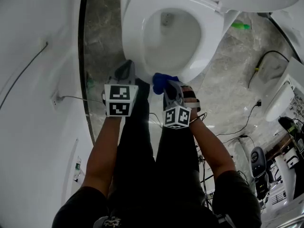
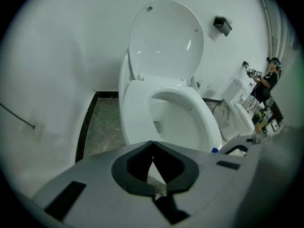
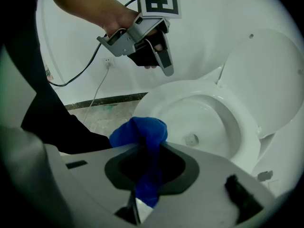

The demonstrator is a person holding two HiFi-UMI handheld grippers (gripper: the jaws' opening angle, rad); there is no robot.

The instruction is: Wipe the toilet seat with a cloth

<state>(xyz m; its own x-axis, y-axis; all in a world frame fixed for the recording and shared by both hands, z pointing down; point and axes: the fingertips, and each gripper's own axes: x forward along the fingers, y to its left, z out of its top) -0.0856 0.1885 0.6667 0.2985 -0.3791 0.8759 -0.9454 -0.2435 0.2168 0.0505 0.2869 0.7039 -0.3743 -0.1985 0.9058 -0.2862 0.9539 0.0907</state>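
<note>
Right gripper (image 3: 147, 177) is closed on the blue cloth (image 3: 141, 133), which bunches close by the front edge of the toilet seat (image 3: 156, 95); left gripper (image 2: 153, 151) is closed, with nothing in it. Wiping seems about to start: next, press the cloth down and follow the ring. Seat's long axis runs away from the person, toward the raised lid (image 3: 266, 75).

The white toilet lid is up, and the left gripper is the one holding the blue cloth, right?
Not quite. The crumpled blue cloth is pinched in the right gripper, not the left, as the right gripper view shows. The left gripper is shut on nothing. The white toilet lid is indeed up.
</note>
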